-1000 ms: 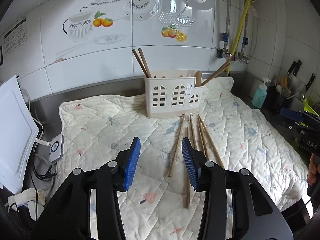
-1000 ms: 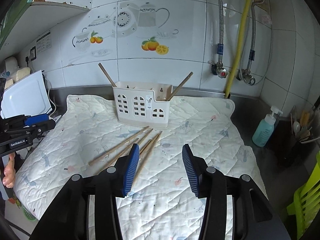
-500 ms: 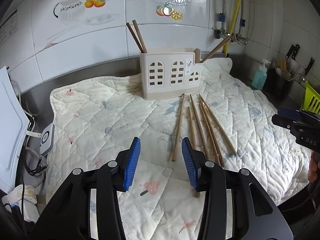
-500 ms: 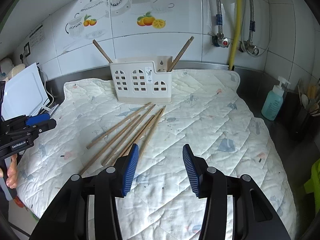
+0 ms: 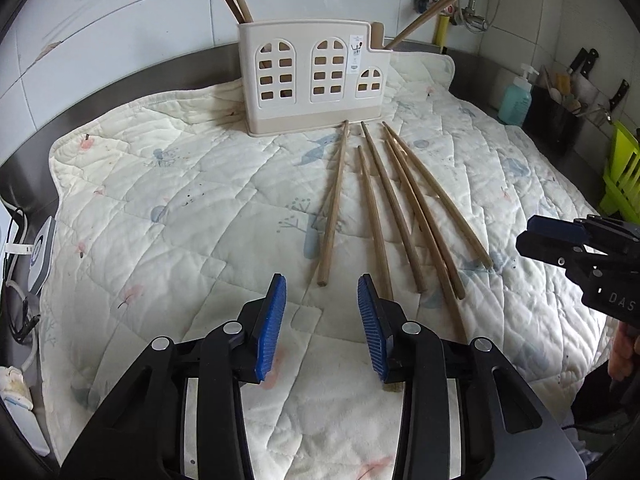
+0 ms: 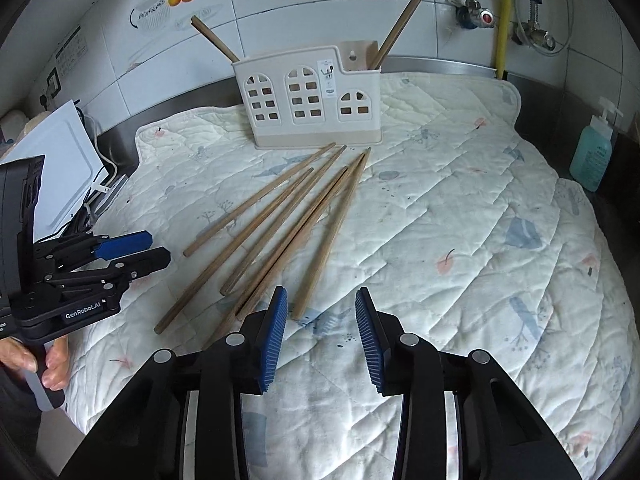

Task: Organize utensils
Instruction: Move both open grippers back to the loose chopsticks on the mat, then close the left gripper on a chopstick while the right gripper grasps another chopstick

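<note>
Several wooden chopsticks (image 5: 376,204) lie fanned on a quilted cloth (image 5: 180,200) in front of a cream utensil holder (image 5: 312,76) with arched windows. The holder has chopsticks standing in its left end and in its right end. My left gripper (image 5: 320,308) is open and empty, just short of the near ends of the chopsticks. My right gripper (image 6: 320,320) is open and empty, low over the cloth, its left finger beside the near ends of the chopsticks (image 6: 280,224). The holder (image 6: 308,100) stands behind them.
A teal soap bottle (image 6: 592,156) stands at the right on the steel counter. A white board (image 6: 56,172) and cables lie at the left. A black knife and utensil rack (image 5: 560,116) and a green chair (image 5: 620,176) are at the far right. Tiled wall with pipes behind.
Both grippers have moved down and forward toward the chopsticks, which now look larger and closer. Both stay open. The chopsticks and holder have not moved.
</note>
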Demonstrator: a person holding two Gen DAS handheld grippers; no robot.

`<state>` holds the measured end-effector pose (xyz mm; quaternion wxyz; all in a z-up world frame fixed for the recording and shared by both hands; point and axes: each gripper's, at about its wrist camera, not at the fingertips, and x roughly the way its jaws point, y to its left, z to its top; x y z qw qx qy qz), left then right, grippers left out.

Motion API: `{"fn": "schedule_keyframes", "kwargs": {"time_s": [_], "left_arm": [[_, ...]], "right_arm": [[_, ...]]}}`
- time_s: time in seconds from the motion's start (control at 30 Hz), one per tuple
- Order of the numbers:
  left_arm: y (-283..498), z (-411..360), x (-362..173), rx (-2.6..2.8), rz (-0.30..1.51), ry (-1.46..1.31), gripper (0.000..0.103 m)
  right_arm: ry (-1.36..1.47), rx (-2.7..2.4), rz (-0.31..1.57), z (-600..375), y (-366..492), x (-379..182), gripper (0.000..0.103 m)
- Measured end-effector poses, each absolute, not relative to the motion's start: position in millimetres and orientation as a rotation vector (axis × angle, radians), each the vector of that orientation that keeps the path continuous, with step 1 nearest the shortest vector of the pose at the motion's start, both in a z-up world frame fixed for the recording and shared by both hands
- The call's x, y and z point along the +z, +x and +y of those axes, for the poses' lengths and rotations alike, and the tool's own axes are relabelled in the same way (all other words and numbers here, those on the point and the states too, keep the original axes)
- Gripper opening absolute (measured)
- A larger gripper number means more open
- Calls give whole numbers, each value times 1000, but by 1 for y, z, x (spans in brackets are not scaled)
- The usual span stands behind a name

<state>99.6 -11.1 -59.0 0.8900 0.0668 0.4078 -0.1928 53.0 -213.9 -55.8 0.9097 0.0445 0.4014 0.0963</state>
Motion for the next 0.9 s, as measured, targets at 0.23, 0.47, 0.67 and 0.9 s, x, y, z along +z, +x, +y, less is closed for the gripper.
{"fn": "schedule_keyframes", "kwargs": {"time_s": [0.23,0.47,0.67,0.9], "left_arm": [[117,-16,-68,-415,871,136,35],[132,-25,-79,-433,888,155,24],[137,-31,-85,-445,891,163,21],[137,-39,-85,-419,879,199,13]], "right_arm": [[108,201,874,-201,71,-72,29],[96,184,898,-194,82,-82,23],[77,162,891,-195,84,-83,14],[86,160,892,-198,83,-81,9]]}}
